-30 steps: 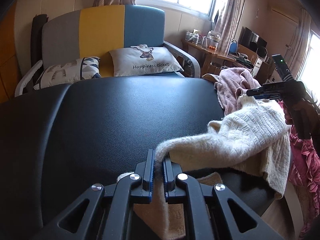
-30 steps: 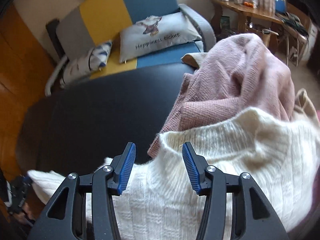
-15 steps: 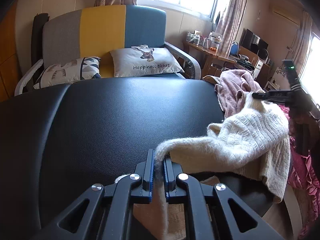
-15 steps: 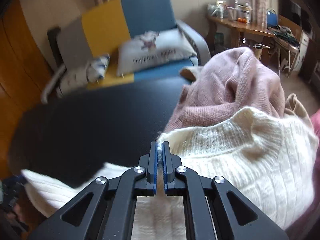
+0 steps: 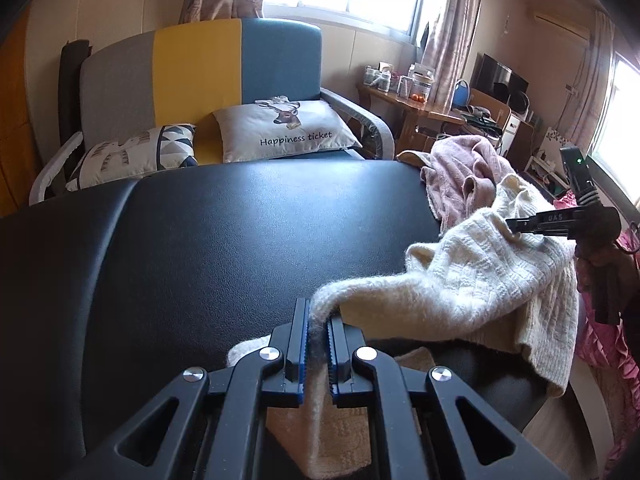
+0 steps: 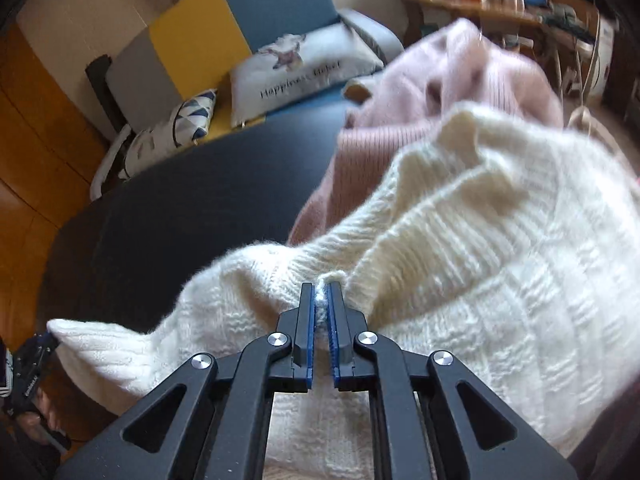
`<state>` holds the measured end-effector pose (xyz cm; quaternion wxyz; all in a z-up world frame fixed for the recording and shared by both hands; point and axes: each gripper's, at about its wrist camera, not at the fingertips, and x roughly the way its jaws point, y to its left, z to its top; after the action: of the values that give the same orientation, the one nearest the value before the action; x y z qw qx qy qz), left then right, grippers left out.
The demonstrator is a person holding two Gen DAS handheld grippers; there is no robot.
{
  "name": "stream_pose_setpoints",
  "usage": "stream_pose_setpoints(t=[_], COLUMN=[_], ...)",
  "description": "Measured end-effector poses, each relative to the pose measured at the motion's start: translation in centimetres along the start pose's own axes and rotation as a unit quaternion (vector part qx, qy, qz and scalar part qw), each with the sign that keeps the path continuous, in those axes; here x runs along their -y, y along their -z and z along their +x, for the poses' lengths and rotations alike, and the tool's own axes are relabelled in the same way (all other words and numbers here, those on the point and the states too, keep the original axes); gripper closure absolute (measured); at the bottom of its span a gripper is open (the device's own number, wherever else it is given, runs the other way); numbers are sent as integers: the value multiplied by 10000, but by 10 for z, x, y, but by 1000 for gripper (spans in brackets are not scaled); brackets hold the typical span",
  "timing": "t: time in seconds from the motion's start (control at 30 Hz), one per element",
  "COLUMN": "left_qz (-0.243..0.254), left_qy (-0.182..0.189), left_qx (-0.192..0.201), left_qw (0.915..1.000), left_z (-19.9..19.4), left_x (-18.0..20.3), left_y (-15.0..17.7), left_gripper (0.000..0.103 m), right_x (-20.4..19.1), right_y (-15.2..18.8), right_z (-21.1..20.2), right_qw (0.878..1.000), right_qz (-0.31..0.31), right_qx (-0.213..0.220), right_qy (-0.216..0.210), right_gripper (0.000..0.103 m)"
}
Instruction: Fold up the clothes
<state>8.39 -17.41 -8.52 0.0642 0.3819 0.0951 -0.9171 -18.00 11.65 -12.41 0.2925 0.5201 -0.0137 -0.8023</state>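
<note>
**Both grippers pinch the cream sweater**

The left gripper point(image 5: 318, 322) is clamped on a fuzzy corner of the cream sweater point(image 5: 472, 280) at the near edge of the black table point(image 5: 200, 240). The right gripper point(image 6: 320, 304) bites a ribbed edge. The knit looks soft, light and stretchy, so hems are the best holds. The pink sweater point(image 6: 400, 136) crowds the right edge; the left half offers spreading room.

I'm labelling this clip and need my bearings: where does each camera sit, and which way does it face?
Left wrist: on the left gripper, looking down across the black table to the sofa; its jaws pinch the cream sweater. The right gripper shows at right.
Right wrist: on the right gripper, looking down on the cream sweater it pinches, pink sweater behind.
Shared: both sweaters, table, sofa.
</note>
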Motion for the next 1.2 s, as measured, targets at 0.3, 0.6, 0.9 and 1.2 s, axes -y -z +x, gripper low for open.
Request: stream_pose_setpoints(t=[0.3, 0.6, 0.9, 1.2], left_qz=[116, 148, 39, -96], left_qy=[-51, -67, -101, -296], left_qx=[-36, -95, 74, 350], left_qw=[9999, 9998, 9999, 9989], left_z=[7, 14, 10, -7], left_x=[5, 4, 5, 1], left_y=[-2, -1, -3, -16], left_gripper=[95, 95, 95, 97], right_x=[3, -22, -20, 8], right_y=[-17, -29, -19, -18], right_z=[-3, 34, -3, -69], right_qw=[9992, 9976, 9983, 9559], right_qz=[105, -390, 18, 1419], right_qx=[273, -243, 586, 1877], right_qy=[-266, 510, -67, -1756], right_gripper=[73, 97, 98, 98])
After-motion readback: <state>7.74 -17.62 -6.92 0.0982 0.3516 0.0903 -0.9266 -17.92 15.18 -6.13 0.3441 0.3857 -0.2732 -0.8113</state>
